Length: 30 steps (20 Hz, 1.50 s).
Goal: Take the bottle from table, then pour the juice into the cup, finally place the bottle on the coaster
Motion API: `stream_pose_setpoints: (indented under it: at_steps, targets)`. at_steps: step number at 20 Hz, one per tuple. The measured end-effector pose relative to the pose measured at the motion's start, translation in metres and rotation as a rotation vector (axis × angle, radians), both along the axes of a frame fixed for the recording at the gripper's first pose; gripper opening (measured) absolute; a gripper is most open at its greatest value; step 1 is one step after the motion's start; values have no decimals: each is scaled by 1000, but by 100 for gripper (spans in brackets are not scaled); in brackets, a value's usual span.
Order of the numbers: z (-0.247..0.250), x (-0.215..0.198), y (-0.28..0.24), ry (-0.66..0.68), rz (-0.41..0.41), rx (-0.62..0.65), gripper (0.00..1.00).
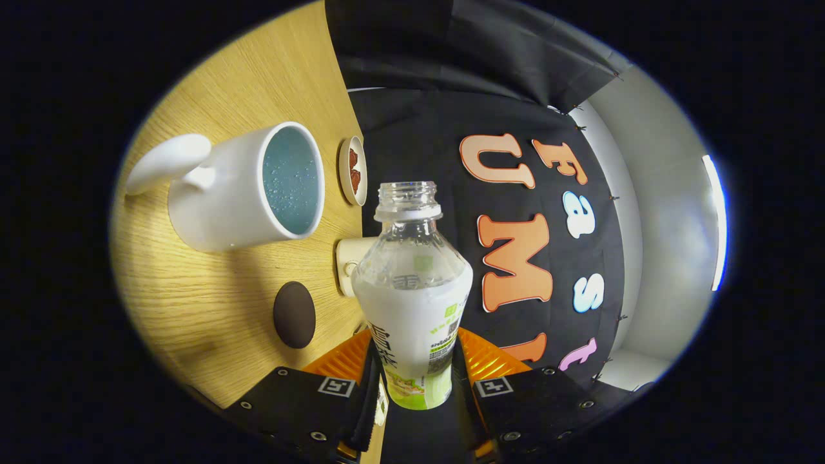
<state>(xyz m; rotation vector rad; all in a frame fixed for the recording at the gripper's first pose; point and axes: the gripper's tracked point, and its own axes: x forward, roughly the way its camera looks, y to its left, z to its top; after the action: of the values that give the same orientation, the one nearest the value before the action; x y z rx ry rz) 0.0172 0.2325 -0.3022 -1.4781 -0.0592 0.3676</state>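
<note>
Right, I've got the bottle (412, 290) clamped between both fingers of my gripper (416, 380), one finger pressed on each side of its labelled lower half, so the grip is closed firmly on it. My whole view is rolled over sideways, with the wooden table (213, 303) running up one side and the black cloth wall (412, 135) on the other. The bottle points straight ahead along the fingers, cap off, its open clear neck (407, 201) at the far end. White liquid fills the lower body up to about the shoulder, and the part above that looks clear.

Beyond the fingers and off to the table side sits the white cup (248, 187), its open mouth facing me, with a pale blue inside speckled with droplets or bubbles, and its handle (169, 162) sticking out on the far side from the bottle. The bottle's mouth is near the cup's rim but apart from it. Just past the cup lies a small round dish (353, 171) with something reddish-brown in it. Closer to me on the wood is a dark round coaster (294, 314), bare on top. Right behind the bottle's shoulder, a pale boxy object (348, 264) peeks out; I can't tell what it is.
</note>
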Motion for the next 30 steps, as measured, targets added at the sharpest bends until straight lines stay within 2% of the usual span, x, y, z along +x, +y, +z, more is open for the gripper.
stream_pose_setpoints:
  at_steps: [4, 13, 30]
  targets:
    - [3, 0, 5, -27, 25, -48, 53]
    - [-5, 3, 1, -26, 21, -89, 53]
    - [7, 12, -8, -115, 41, -193, 53]
